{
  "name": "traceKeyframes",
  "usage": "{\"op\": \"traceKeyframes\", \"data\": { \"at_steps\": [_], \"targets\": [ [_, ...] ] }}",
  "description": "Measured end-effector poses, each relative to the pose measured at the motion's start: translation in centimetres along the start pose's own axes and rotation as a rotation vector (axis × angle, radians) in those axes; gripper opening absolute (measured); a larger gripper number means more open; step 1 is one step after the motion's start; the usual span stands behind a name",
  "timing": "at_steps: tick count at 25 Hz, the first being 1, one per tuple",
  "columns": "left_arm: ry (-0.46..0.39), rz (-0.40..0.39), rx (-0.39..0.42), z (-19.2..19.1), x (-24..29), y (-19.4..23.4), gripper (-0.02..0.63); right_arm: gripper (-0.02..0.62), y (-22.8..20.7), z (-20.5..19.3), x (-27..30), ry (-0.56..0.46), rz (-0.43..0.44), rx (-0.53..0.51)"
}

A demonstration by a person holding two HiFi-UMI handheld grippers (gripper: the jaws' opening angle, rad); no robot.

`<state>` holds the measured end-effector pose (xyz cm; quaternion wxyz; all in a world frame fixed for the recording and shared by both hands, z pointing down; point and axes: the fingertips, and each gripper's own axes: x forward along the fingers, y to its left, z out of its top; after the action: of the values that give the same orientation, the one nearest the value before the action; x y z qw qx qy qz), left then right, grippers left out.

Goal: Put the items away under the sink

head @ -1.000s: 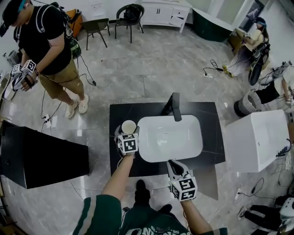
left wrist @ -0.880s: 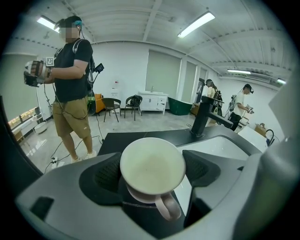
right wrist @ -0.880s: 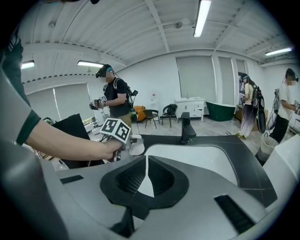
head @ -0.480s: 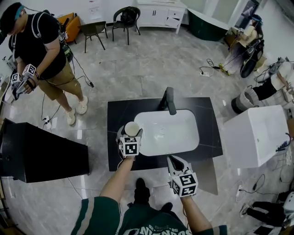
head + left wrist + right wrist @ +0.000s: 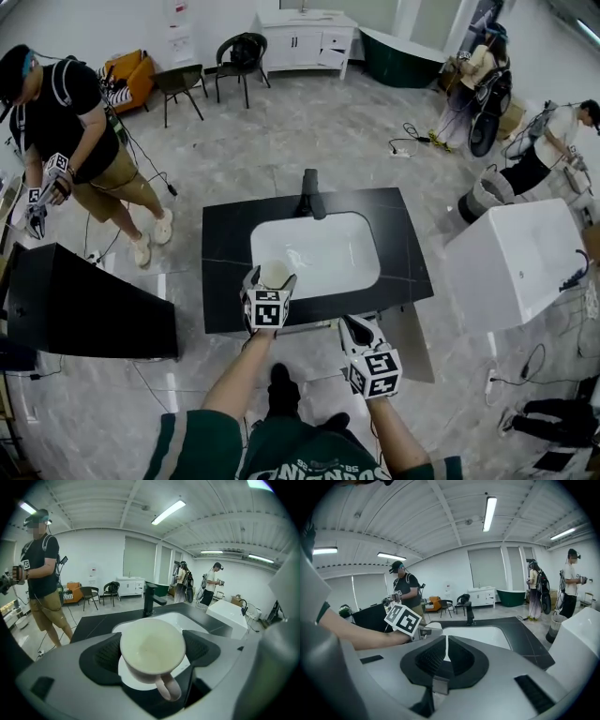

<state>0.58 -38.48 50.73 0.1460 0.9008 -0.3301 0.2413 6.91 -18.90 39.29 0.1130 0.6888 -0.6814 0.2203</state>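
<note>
— So, where is the cream ceramic mug (image 5: 152, 648)?

— Between the jaws of the left gripper (image 5: 268, 279), which are closed on its two sides. It is upright, mouth up, with its handle turned back toward that gripper's camera. From the head view it sits at the 7 o'clock corner of the white rectangular basin (image 5: 323, 258) set in the black countertop (image 5: 225, 239). I cannot tell whether it touches the rim.

— And the right gripper (image 5: 357, 330)?

— Its jaws are pressed together with only a thin slit between the pads, and nothing is held. It is at the basin's 5 o'clock, just off the counter's front edge and apart from the left gripper.

— The tap?

— A black faucet (image 5: 310, 194) stands at the basin's 12 o'clock.
</note>
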Motion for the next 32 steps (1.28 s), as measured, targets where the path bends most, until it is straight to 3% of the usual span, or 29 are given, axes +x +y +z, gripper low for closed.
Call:
{"op": "traceKeyframes", "data": {
  "at_steps": [9, 16, 24, 32],
  "targets": [
    [-0.018, -0.088, 0.065, -1.3, -5.5, -15.4, 0.417, 0.044, -4.6, -4.6, -11.2, -0.056, -0.037, 0.035],
    [0.000, -0.154, 0.117, -5.2, -9.0, -26.6, 0.417, 0.044, -8.1, -8.7, -19.1, -0.084, -0.064, 0.064],
    [0.051, -0.208, 0.132, -9.4, -11.8, -34.5, 0.417, 0.044, -9.5, -11.7, -23.3, -0.067, -0.073, 0.021],
    [0.086, -0.320, 0.174, -14.8, -7.9, -39.4, 0.417, 0.044, -12.4, -13.7, -21.7, -0.076, -0.096, 0.014]
  ]
}}
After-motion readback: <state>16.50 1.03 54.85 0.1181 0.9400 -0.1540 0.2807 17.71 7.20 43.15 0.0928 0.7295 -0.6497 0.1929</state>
